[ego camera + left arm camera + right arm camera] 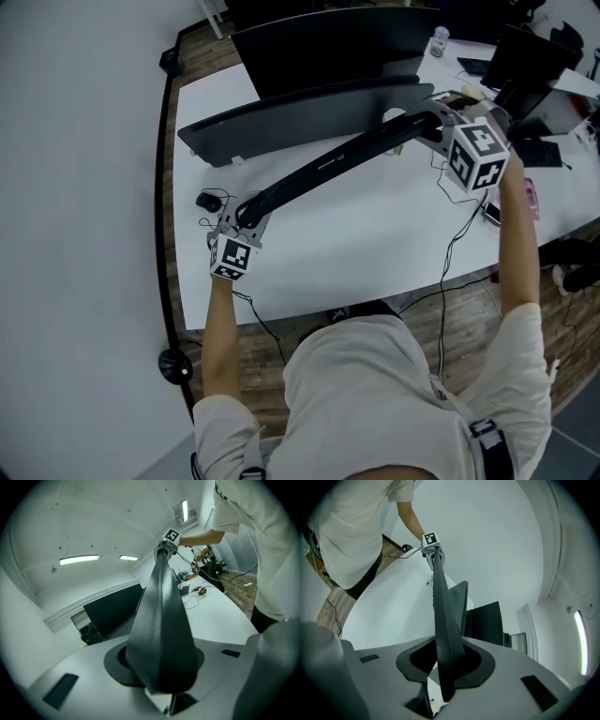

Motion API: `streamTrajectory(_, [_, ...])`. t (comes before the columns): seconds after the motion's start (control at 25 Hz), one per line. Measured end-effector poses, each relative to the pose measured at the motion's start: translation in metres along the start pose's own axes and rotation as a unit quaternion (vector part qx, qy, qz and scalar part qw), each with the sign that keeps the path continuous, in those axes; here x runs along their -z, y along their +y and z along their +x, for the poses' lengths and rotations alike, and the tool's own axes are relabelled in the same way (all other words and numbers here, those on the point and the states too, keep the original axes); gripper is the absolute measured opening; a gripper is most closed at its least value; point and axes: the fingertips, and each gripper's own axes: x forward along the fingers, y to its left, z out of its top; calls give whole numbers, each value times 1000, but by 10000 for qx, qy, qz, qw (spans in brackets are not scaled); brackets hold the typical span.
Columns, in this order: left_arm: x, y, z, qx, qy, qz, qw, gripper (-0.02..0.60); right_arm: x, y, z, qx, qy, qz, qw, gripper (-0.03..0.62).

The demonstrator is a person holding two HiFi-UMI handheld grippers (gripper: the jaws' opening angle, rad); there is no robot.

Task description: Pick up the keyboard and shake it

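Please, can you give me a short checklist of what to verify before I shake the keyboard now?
1. Left gripper shut on one end of the keyboard: ok.
2. Right gripper shut on the other end: ok.
3. Keyboard off the desk: right end ok, left end cannot tell.
4. Free room towards the monitor behind: cannot tell, it looks close.
5. Keyboard cable free: cannot tell.

No word, number or brand name can be read. A small pale mark is seen on the edge of the keyboard (330,166), but it is too small to be made out. Only black-and-white square patterns, no letters, are borne by the left gripper (246,220) and the right gripper (439,124).
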Motion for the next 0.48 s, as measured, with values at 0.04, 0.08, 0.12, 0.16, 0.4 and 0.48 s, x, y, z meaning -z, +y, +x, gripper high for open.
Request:
streamTrajectory(0.04, [3, 0, -2, -117, 30, -16, 9999, 115, -6, -7, -3, 24, 35, -163, 9999, 107])
streamTrajectory(0.08, [6, 0, -5, -231, 47, -79, 9997, 115, -12, -13, -6, 42, 74, -324, 9994, 107])
streamTrajectory(0.12, [8, 1, -7, -352, 46, -185, 9992, 115, -19, -19, -9, 62, 124, -478, 9988, 107])
streamTrajectory(0.16, [8, 3, -10, -483, 19, -310, 9984, 115, -24, -26, -12, 88, 190, -623, 9978, 107])
streamTrajectory(0.4, [-19, 25, -22, -1283, -290, -638, 9893, 127, -51, -71, -33, 350, 537, -1333, 9890, 109])
streamTrajectory(0.48, [-15, 23, -25, -1504, -275, -516, 9869, 127, -61, -85, -43, 451, 576, -1552, 9852, 110])
